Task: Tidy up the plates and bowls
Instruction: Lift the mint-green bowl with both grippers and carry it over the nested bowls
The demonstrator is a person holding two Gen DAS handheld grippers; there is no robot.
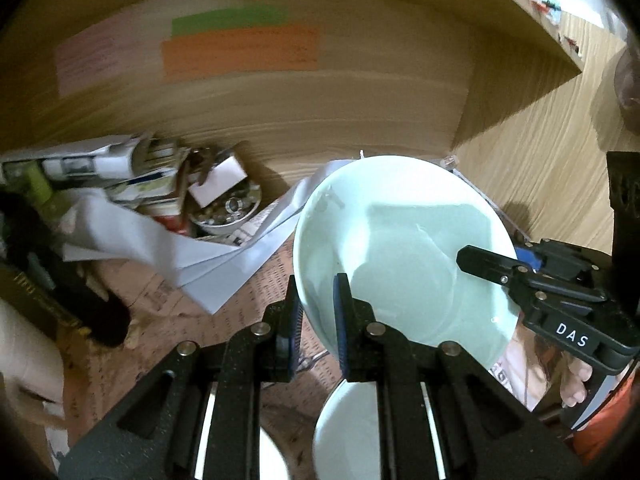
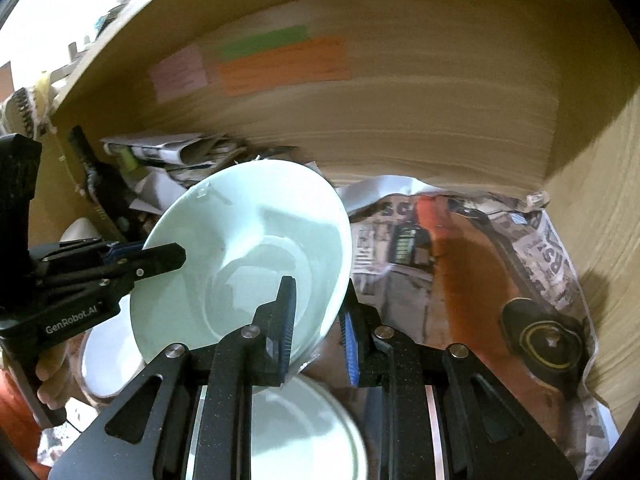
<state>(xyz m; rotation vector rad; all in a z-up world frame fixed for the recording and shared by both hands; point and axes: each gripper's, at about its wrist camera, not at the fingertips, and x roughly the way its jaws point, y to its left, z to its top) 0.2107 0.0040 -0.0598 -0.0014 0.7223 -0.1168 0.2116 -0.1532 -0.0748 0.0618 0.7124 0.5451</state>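
"DAS" marks right hand-held gripper (image 1: 486, 266), "GenRobot.AI" left hand-held gripper (image 2: 160, 258).

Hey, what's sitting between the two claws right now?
The pale green ceramic bowl spans the gap: the left claw pinches one side of its rim, the right claw the opposite side. Both wrist views show it.

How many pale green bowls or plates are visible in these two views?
3. One bowl is held up by both tongs at its rim, one dish lies beneath it, and another lies to the left. More may be hidden.
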